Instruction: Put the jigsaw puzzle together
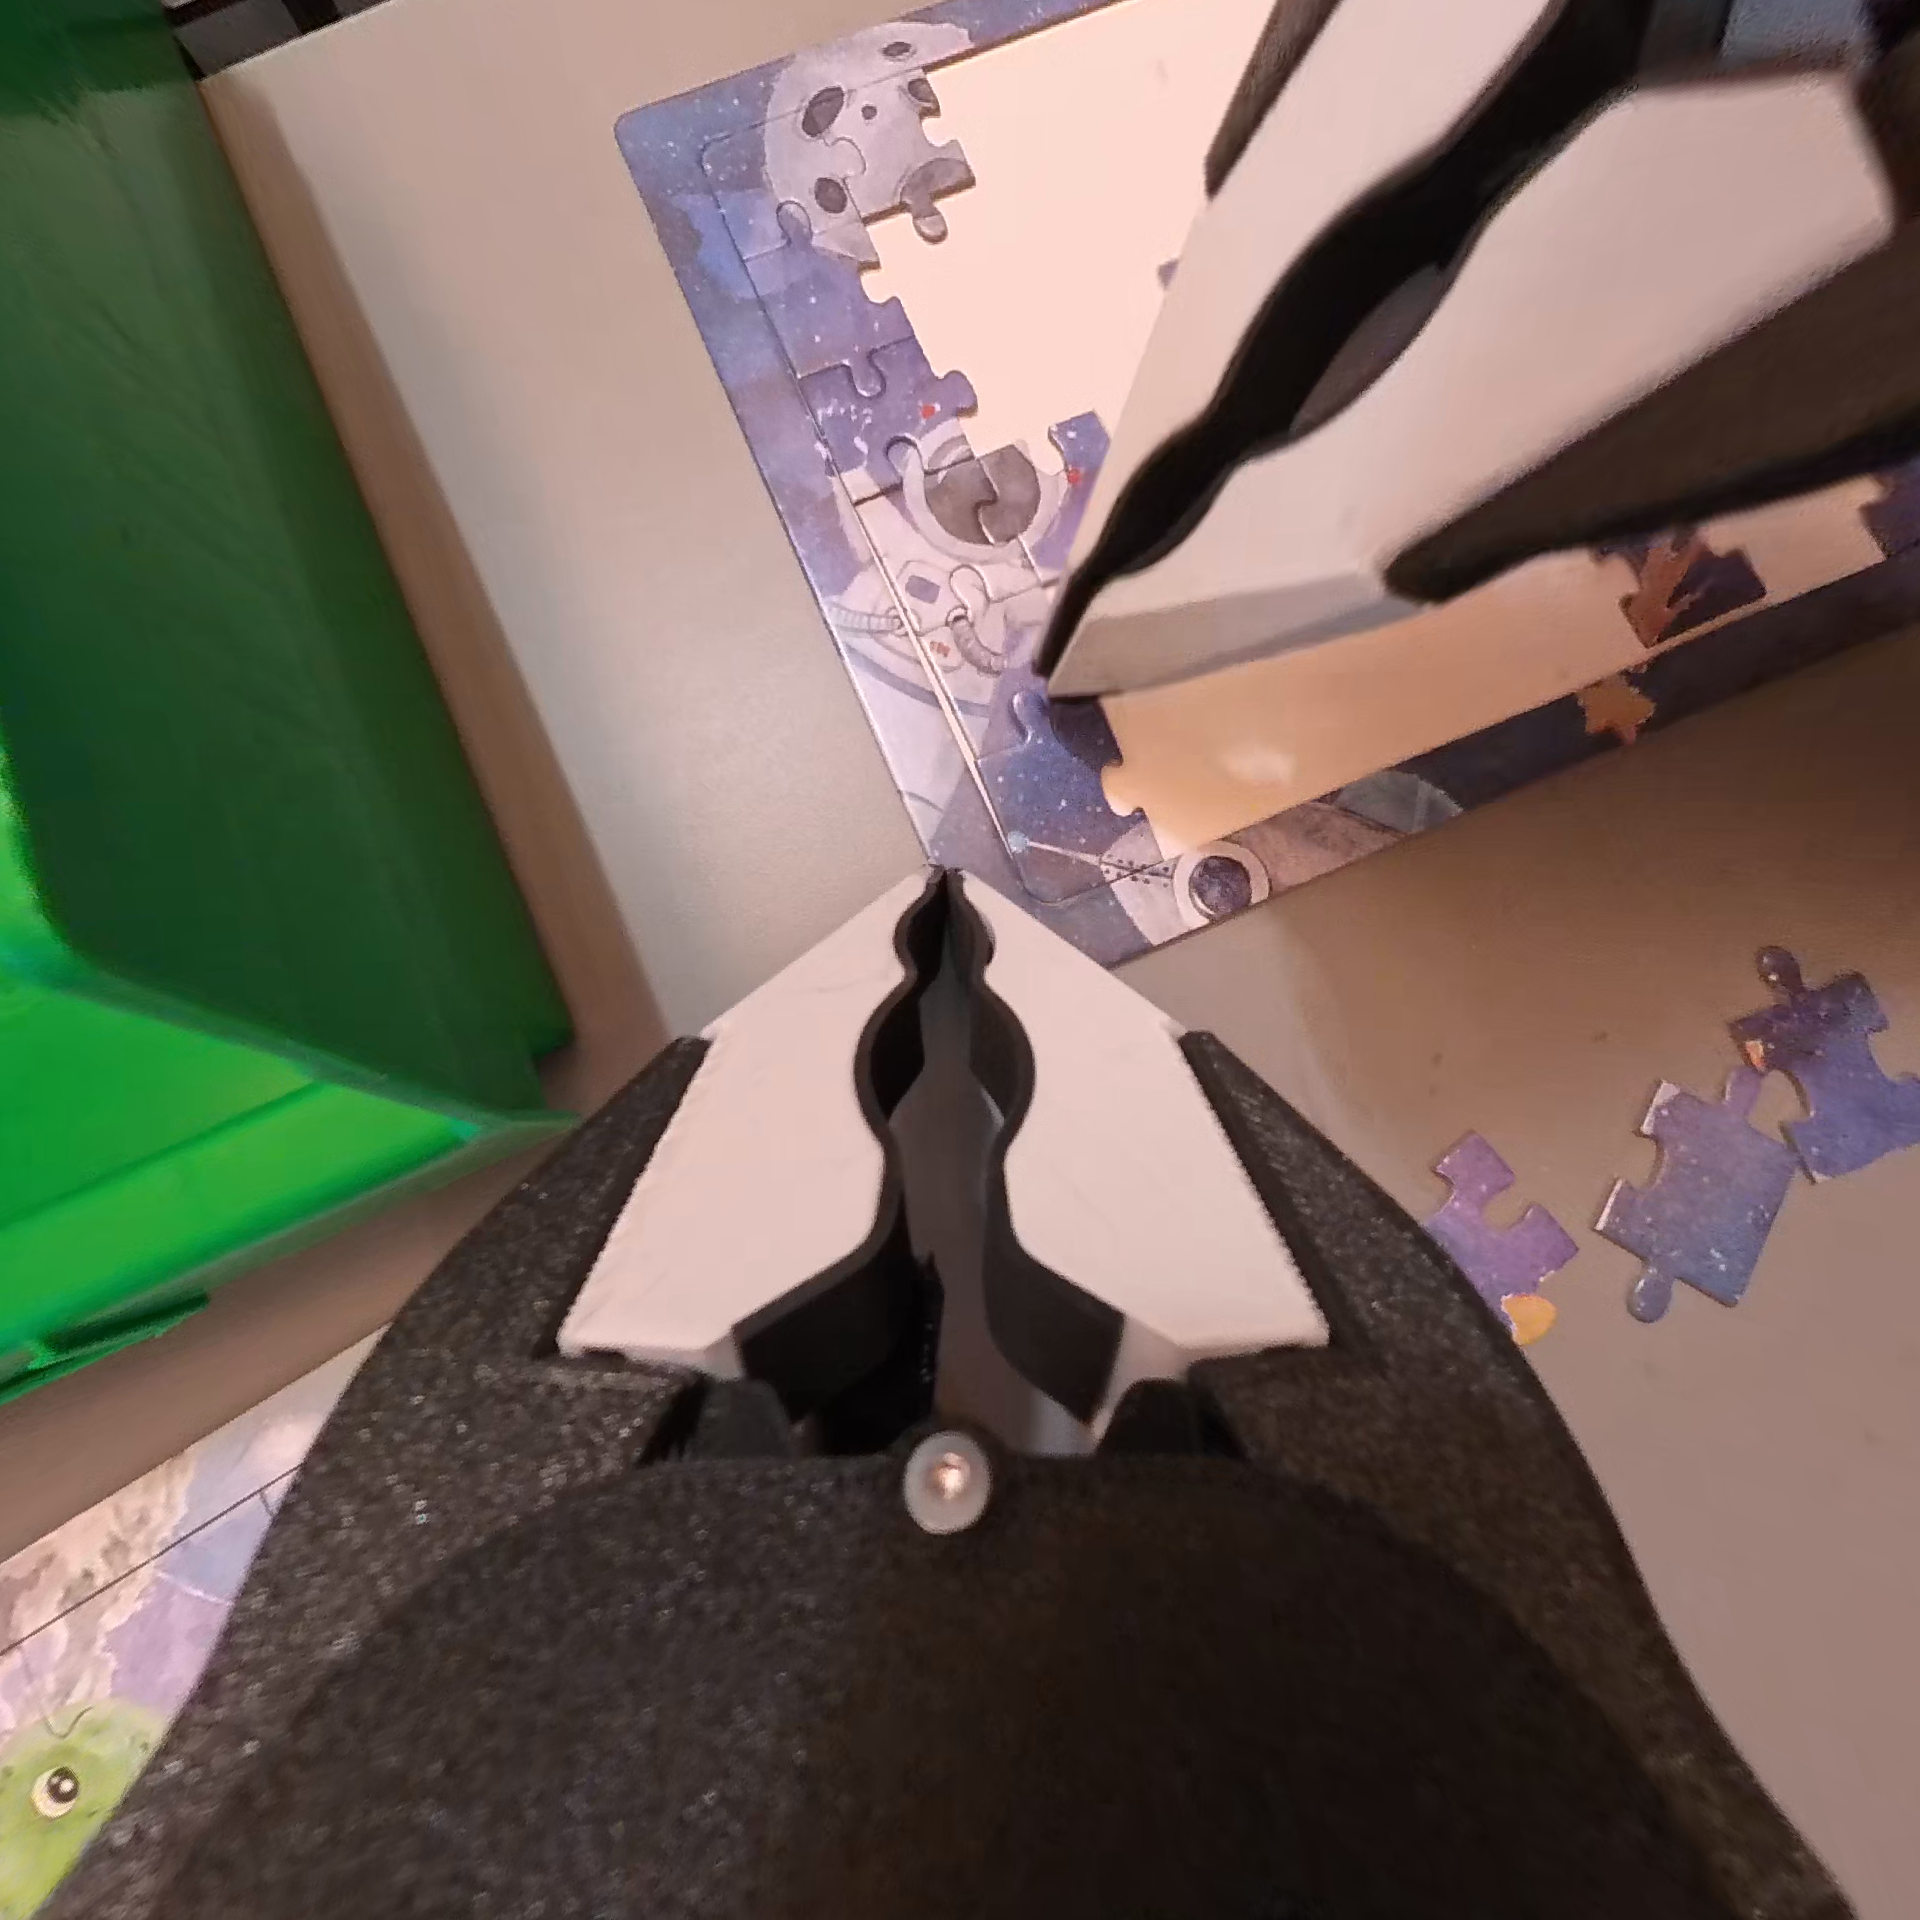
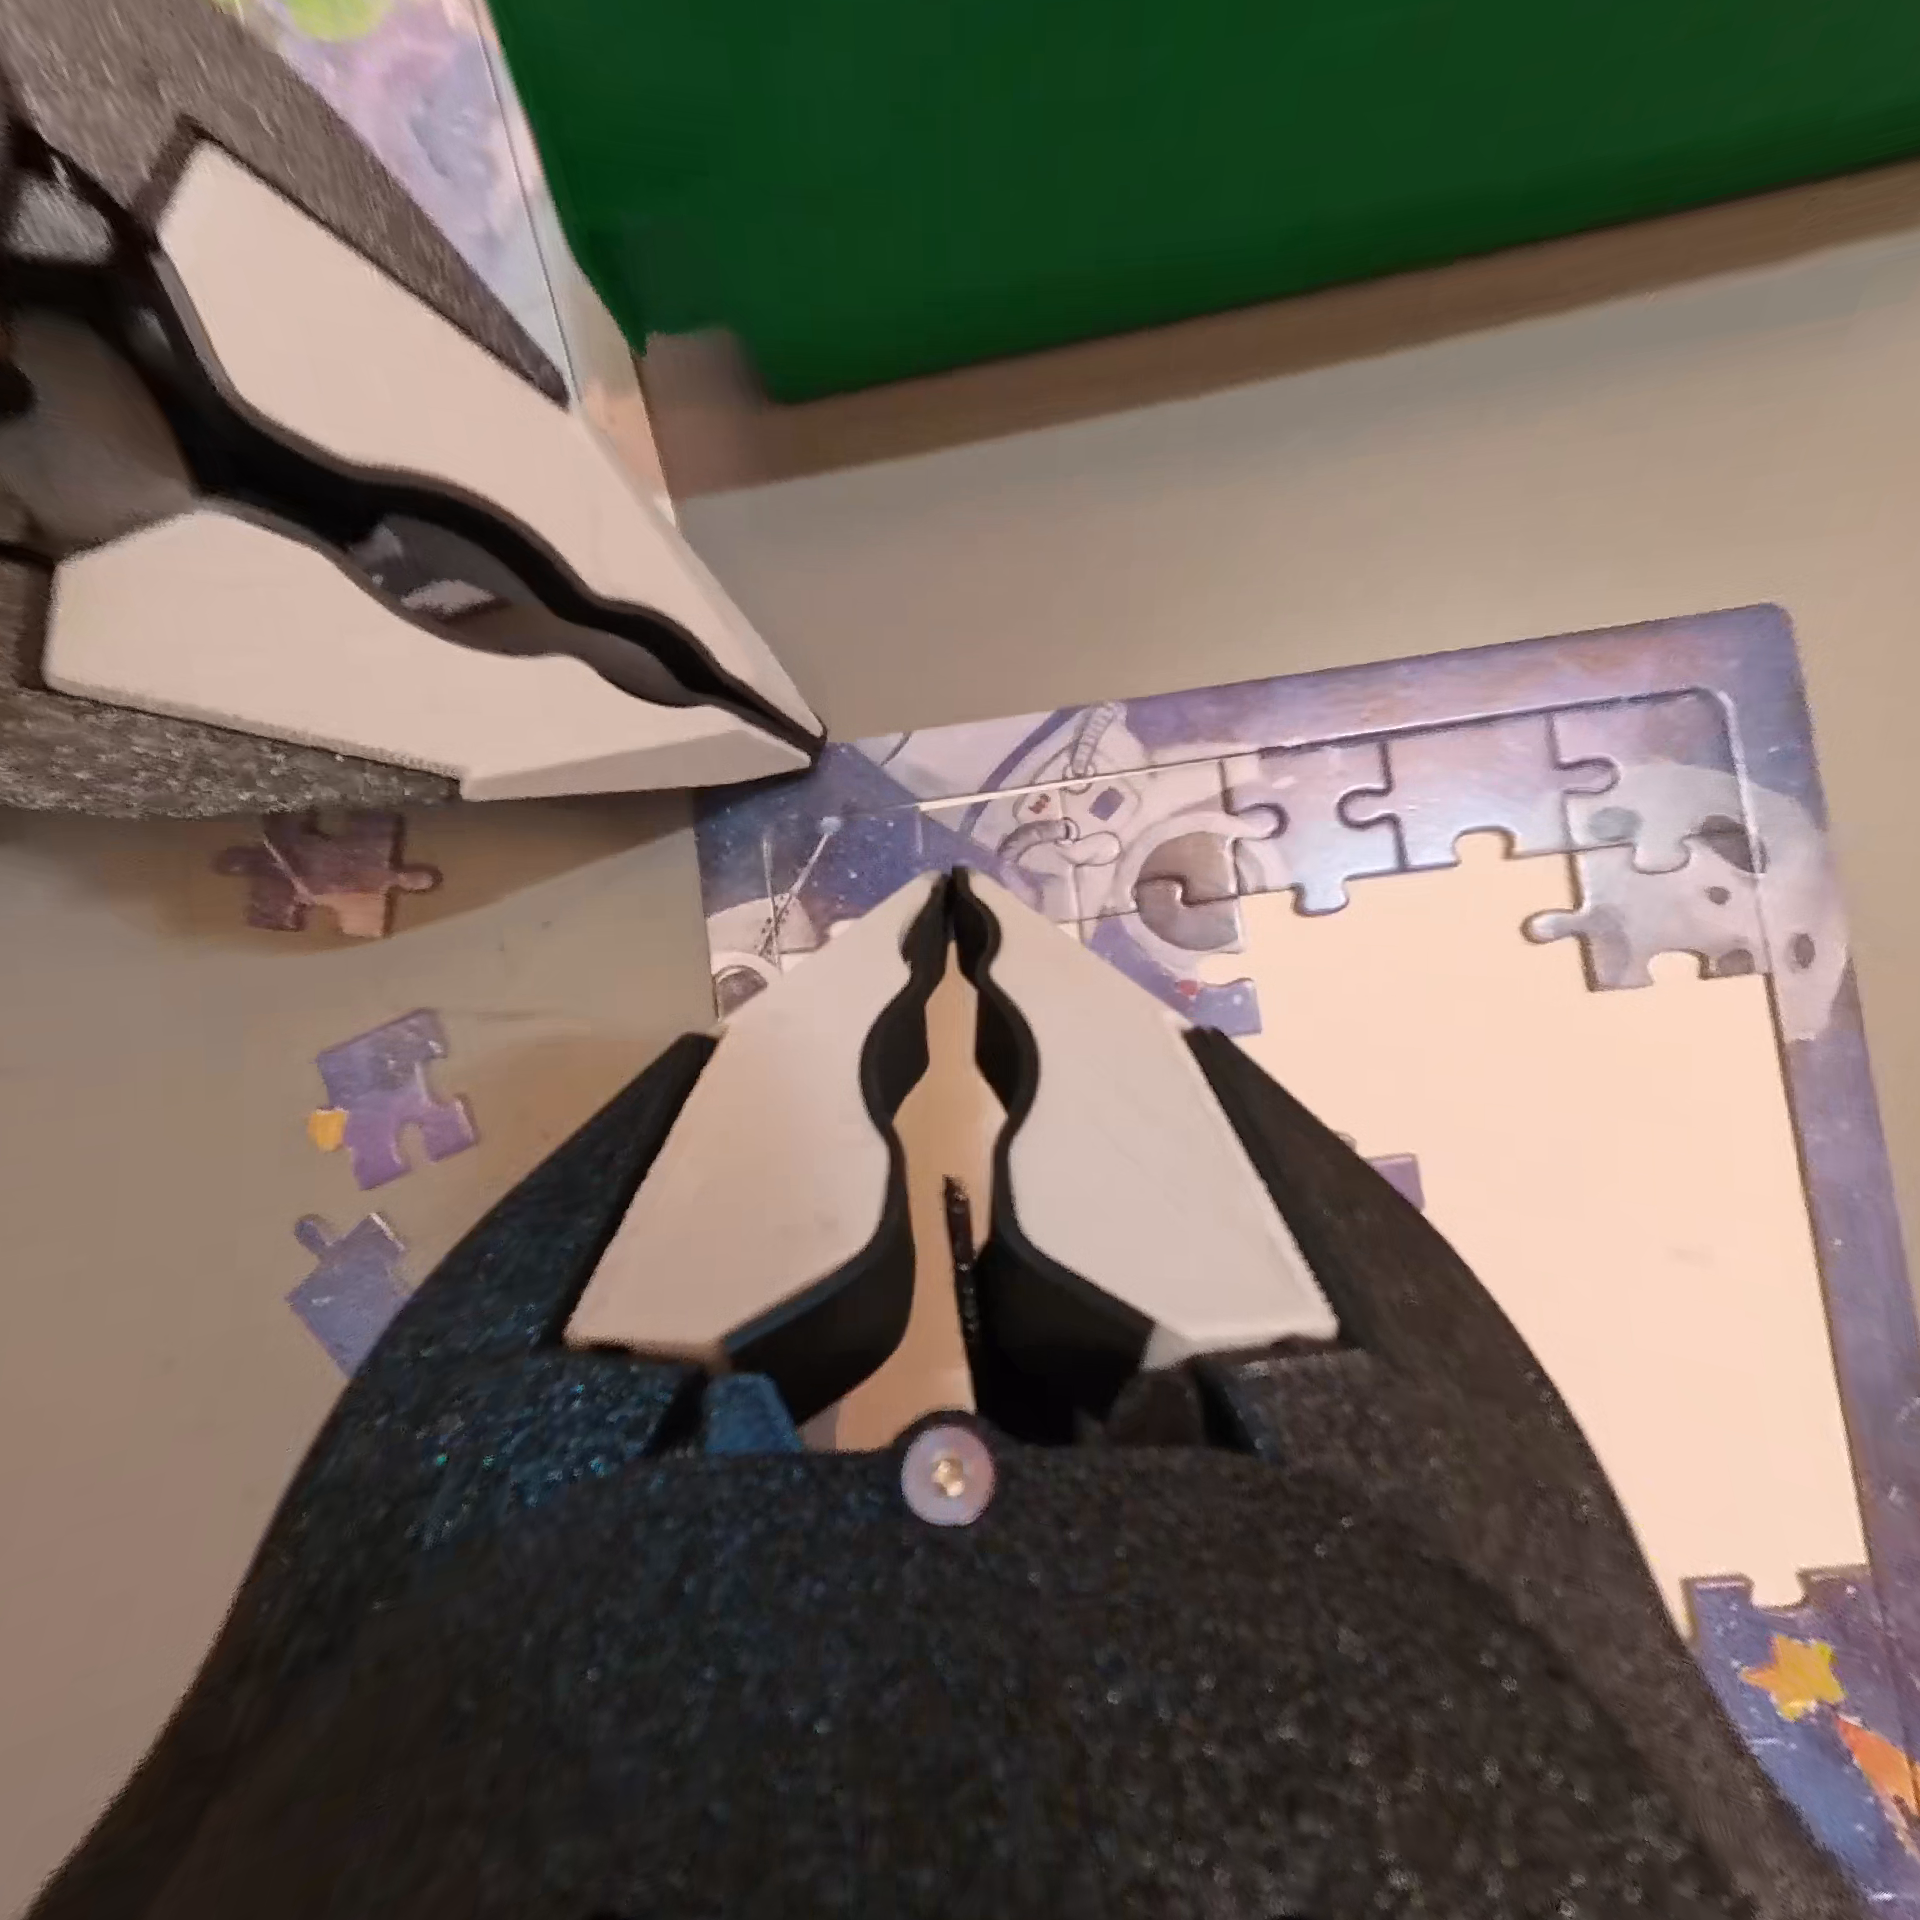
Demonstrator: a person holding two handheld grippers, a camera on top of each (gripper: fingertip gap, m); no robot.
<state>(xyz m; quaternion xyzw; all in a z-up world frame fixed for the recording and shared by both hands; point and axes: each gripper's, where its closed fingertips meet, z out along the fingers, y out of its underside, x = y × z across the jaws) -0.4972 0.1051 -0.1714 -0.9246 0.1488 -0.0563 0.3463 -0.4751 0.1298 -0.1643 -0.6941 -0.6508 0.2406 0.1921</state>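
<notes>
The puzzle tray (image 1: 1049, 197) has a blue space-picture frame and a bare cream middle. Placed pieces (image 1: 883, 416) run along its left side, showing a moon and an astronaut. My left gripper (image 1: 945, 883) is shut and empty, its tip at the tray's near corner. My right gripper (image 1: 1051, 665) comes in from the upper right, shut and empty, its tip down on the placed pieces by the astronaut. In the right wrist view, the right gripper (image 2: 954, 881) sits over the tray (image 2: 1455, 1143), and the left gripper (image 2: 810, 740) touches the tray's corner.
Loose blue pieces (image 1: 1704, 1195) lie on the beige table right of the tray; they also show in the right wrist view (image 2: 395, 1096). A green bin (image 1: 208, 623) stands at the left. A printed puzzle picture (image 1: 125, 1621) lies at the lower left. My right fingertips sit around 4 cm from my left ones. Left tips and right tips are each some 20 cm from the printed puzzle picture (image 1: 125, 1621).
</notes>
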